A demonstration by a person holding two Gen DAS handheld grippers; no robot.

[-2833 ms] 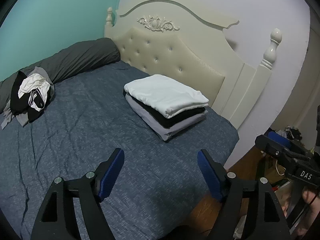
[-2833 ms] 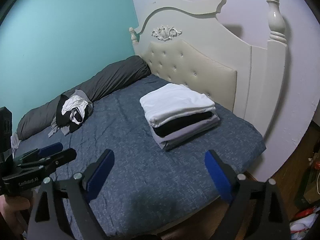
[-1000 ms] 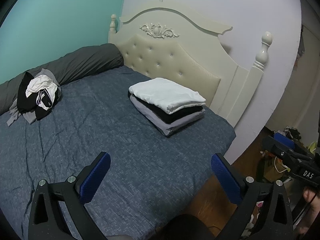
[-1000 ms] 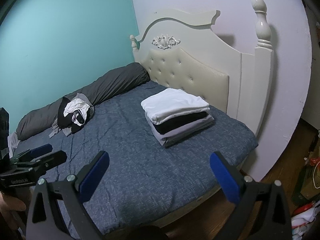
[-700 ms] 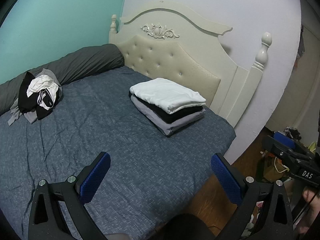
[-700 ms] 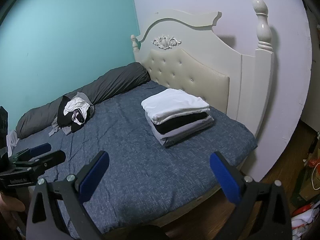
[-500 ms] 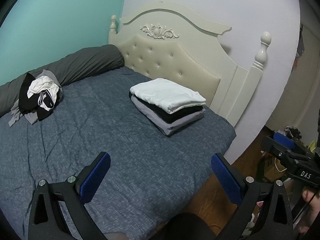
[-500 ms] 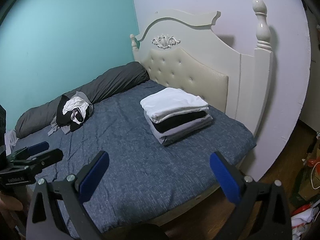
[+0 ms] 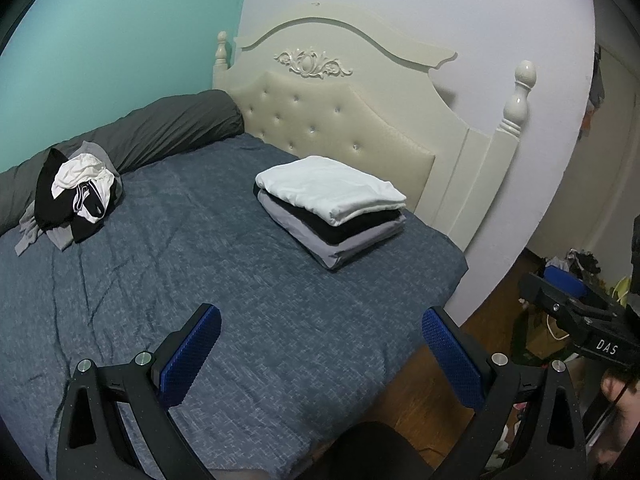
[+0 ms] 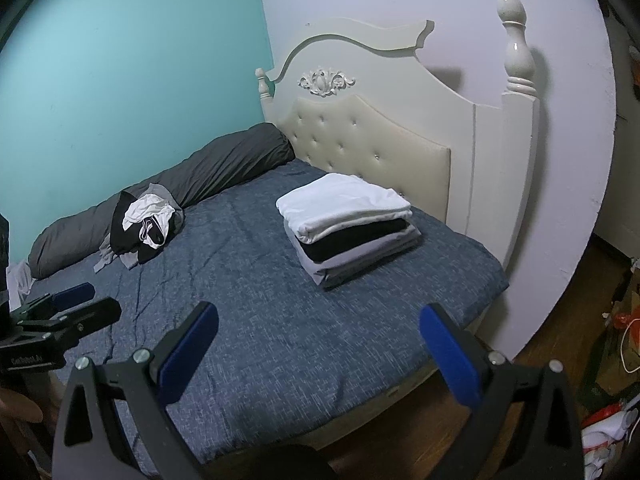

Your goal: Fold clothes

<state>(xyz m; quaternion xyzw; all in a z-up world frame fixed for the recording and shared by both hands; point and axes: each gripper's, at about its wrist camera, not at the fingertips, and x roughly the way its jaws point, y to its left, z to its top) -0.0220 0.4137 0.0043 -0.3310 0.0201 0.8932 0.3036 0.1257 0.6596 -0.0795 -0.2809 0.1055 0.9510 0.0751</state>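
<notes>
Two grippers are in your hands, and both have their fingers spread wide apart with nothing between them. Your left gripper (image 9: 320, 344) hangs over the near edge of the bed (image 9: 200, 280), and its blue pads (image 9: 192, 354) touch no cloth. Far ahead of your left fingers, a bit to the right, sits the neat stack of folded clothes (image 9: 332, 208), with white on top, black in the middle and gray at the bottom. It rests on the blue cover near the cream headboard (image 9: 332, 120). Far off to the left of those fingers lies the messy pile of clothes (image 9: 76, 200), black, white and gray, right beside the long gray pillow (image 9: 152, 132). Your right gripper (image 10: 318, 346) also hangs over the near part of the bed, holding nothing. From its fingers, the folded stack (image 10: 348, 224) is well ahead and slightly right, and the messy pile (image 10: 144, 224) is well ahead on the left. Your left gripper (image 10: 74, 304) shows at the left side of the right wrist view.
</notes>
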